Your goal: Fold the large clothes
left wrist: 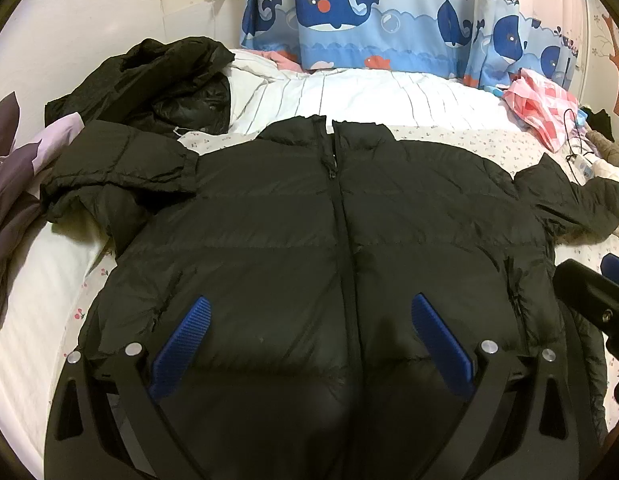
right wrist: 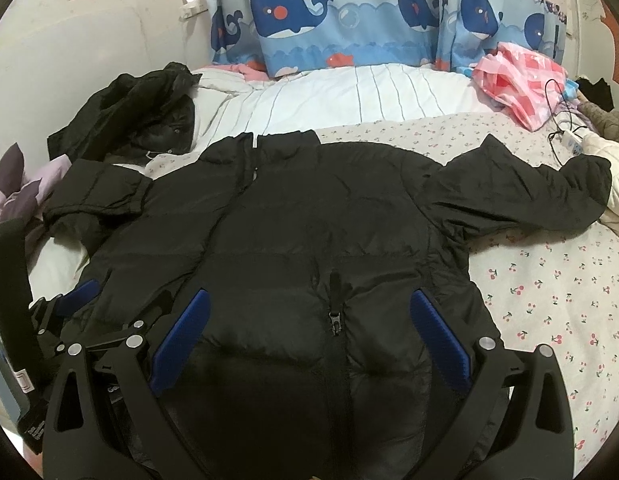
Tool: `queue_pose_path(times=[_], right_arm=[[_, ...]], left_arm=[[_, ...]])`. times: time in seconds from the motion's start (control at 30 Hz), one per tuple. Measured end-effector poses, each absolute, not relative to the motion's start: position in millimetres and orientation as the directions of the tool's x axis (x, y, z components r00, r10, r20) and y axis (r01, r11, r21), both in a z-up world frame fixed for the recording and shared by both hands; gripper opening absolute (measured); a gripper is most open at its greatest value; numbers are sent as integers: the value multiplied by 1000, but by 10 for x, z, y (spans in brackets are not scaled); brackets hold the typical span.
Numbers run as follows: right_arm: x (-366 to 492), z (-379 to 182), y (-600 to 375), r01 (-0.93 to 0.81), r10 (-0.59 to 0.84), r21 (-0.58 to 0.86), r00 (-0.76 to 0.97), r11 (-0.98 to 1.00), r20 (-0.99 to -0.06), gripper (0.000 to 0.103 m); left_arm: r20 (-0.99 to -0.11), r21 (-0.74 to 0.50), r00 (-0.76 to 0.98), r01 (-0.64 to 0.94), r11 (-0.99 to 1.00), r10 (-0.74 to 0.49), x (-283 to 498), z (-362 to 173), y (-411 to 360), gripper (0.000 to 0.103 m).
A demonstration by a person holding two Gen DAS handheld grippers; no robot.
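Both claws, L (left wrist: 309,344) & R (right wrist: 309,340), spread apart over black jacket (left wrist: 309,220) hem; bare sheet (right wrist: 549,300) R.

The bed (right wrist: 549,280), under a cherry-print sheet, carries a black puffer jacket (right wrist: 309,220) spread front-up, a second dark jacket (right wrist: 141,112) heaped far left, a white striped quilt (right wrist: 349,92), and a pink checked bag (right wrist: 525,80) far right.

Indoor light falls fairly evenly on my bed (left wrist: 389,92), bright on the white sheet. The black jacket (left wrist: 269,220) swallows detail and goes murky near the lens. Fisheye bending curves both views' edges; corners vignette to black.
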State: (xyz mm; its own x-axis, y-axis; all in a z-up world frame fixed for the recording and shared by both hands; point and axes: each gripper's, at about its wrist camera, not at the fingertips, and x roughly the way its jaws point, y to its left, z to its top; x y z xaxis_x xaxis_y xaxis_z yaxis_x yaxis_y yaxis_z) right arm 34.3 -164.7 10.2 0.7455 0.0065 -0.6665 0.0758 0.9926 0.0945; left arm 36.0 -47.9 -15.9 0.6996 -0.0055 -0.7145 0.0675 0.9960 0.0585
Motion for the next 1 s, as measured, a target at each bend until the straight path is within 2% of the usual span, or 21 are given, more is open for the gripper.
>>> queue_pose_path(times=[0.17, 0.33, 0.5, 0.57, 0.7, 0.9, 0.93, 1.0], right_arm=[[430, 149, -1876, 80, 48, 148, 709, 986, -703, 97], [430, 331, -2924, 226, 70, 319, 707, 921, -704, 97], [279, 414, -4474, 469, -148, 319, 721, 824, -677, 97], [254, 274, -5213, 565, -190, 369, 699, 738, -690, 97], [340, -148, -6116, 609, -138, 493, 704, 622, -696, 97], [711, -765, -6604, 604, -54, 606, 729, 518, -682, 97], [765, -845, -6635, 593, -39, 621, 739, 512, -673, 96], [886, -955, -6662, 559, 8, 655, 758, 509, -652, 75]], left_arm=[[-719, 34, 695, 58, 998, -16, 409, -162, -451, 97], [-736, 7, 677, 47, 999, -27, 459, -186, -367, 97], [-746, -21, 664, 42, 999, -44, 475, -206, -310, 97], [-752, -23, 657, 41, 999, -44, 488, -231, -309, 97], [-764, -36, 644, 30, 999, -47, 541, -275, -308, 97], [-775, -70, 629, 10, 997, -61, 605, -346, -294, 97], [-775, -77, 628, 6, 997, -64, 612, -348, -286, 97], [-775, -101, 627, -3, 995, -77, 621, -342, -263, 97]])
